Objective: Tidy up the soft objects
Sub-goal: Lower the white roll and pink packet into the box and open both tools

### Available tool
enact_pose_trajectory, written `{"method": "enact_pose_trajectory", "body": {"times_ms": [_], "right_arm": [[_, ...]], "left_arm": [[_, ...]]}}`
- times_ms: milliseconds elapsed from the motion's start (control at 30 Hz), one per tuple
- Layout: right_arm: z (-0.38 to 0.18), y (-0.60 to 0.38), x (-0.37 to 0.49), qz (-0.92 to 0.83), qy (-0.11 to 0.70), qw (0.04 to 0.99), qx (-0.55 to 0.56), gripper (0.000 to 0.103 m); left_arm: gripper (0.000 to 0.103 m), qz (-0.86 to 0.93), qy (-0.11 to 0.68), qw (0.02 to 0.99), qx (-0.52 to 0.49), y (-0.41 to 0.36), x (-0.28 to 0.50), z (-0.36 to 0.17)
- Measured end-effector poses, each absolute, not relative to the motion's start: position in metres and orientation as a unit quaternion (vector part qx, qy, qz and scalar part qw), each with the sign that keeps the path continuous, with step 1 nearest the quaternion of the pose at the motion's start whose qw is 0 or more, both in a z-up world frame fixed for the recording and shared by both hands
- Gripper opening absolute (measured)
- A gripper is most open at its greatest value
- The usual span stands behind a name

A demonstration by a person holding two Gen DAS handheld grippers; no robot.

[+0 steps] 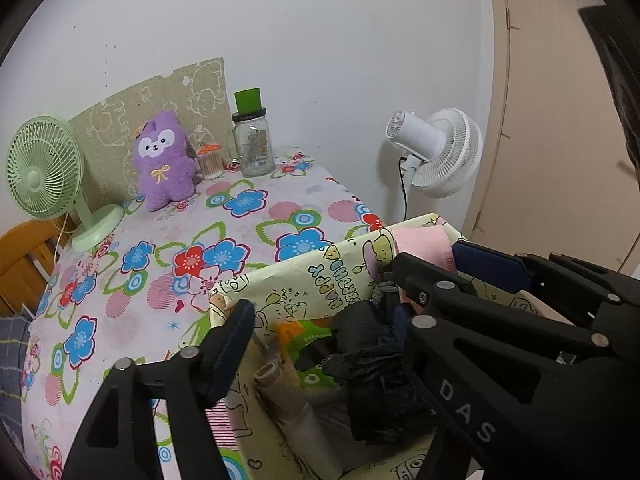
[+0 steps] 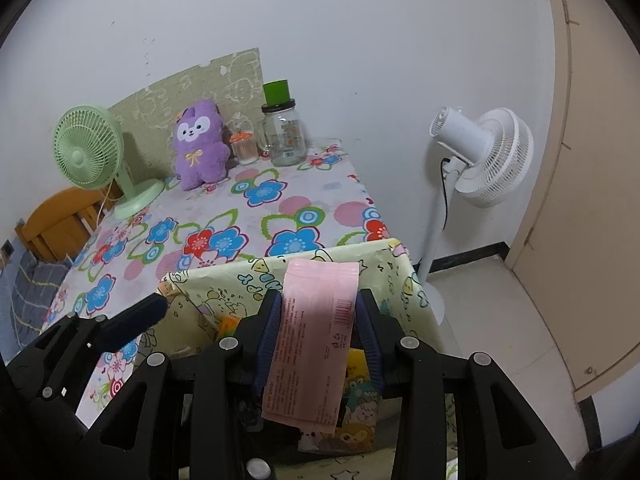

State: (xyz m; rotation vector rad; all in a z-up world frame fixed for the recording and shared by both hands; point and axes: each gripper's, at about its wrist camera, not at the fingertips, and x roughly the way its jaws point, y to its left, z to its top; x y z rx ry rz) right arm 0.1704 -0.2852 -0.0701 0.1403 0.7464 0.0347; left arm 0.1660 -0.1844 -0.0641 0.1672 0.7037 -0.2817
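nearby, the right gripper [image 2: 318, 332] clamps a pink packet [image 2: 316, 340] with a barcode and tiny unreadable print over the cartoon-printed box [image 2: 224, 284]. left gripper [image 1: 320, 320], marked "das", gapes wide around the box wall. farther back, a purple plush [image 2: 200, 146] stands on the table [image 2: 280, 208].

My right gripper [image 2: 318, 336] has a pink packet [image 2: 316, 340] squeezed between both blue pads [image 2: 269, 334], held over the yellow cartoon box [image 2: 384, 268] at the table's [image 2: 280, 208] near edge. My left gripper's pad [image 2: 132, 322] pokes in beside the box. A purple plush [image 2: 200, 144], jar [image 2: 285, 136] and green fan [image 2: 90, 148] stand along the far edge.
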Motion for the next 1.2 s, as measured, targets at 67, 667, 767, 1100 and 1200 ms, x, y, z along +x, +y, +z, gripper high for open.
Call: {"method": "enact_pose_trajectory", "body": {"times_ms": [67,667,767,1100,1200], "right_arm": [[-0.072,-0.284,0.173,0.021,0.366,0.928,0.07,0.042],[-0.066,-0.271,0.157,0.014,0.354,0.933,0.066,0.088],[-0.062,-0.267,0.151,0.013,0.348,0.935,0.065,0.09],[-0.049,-0.242,0.131,0.014,0.337,0.94,0.057,0.092],[-0.044,-0.232,0.125,0.017,0.331,0.942,0.054,0.092]], "left_arm": [[0.078,-0.136,0.344,0.925,0.083,-0.184,0.167,-0.064],[0.094,-0.129,0.333,0.93,0.085,-0.171,0.156,-0.06],[0.095,-0.128,0.329,0.932,0.083,-0.165,0.15,-0.057],[0.101,-0.124,0.318,0.937,0.07,-0.137,0.13,-0.048],[0.103,-0.119,0.311,0.94,0.069,-0.127,0.122,-0.043]]}}
